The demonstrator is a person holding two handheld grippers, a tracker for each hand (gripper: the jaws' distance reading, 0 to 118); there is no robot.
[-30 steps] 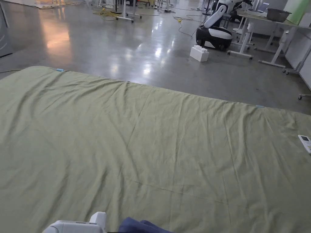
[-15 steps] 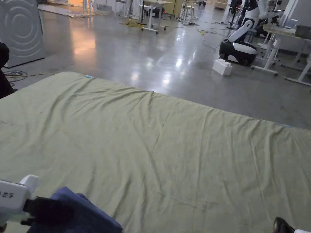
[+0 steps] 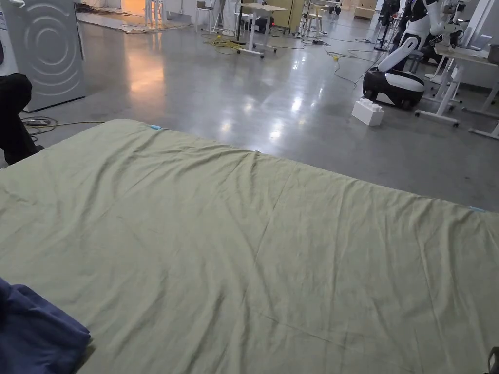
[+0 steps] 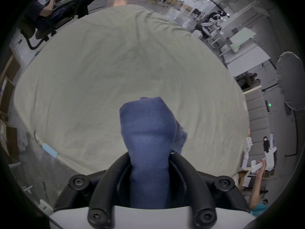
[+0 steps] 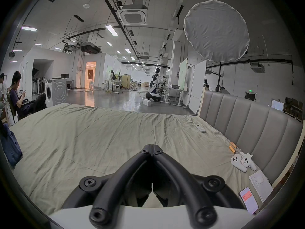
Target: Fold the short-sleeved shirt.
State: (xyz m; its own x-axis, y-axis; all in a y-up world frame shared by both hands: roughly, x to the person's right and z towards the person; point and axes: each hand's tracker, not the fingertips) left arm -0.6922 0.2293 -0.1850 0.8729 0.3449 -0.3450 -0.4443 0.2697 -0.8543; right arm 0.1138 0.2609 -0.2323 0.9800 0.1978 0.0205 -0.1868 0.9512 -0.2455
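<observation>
Left gripper view: tongs (image 4: pixel 149 151) around unlabelled shirt (image 4: pixel 147 133)

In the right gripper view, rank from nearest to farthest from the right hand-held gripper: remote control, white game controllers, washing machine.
1. White game controllers, right, by the headboard.
2. Remote control, farther up the bed, right.
3. Washing machine, off the bed, far left.

Right hand-held gripper is shut, empty.

Navy shirt (image 4: pixel 148 133), olive-green sheet (image 3: pixel 273 253)
</observation>
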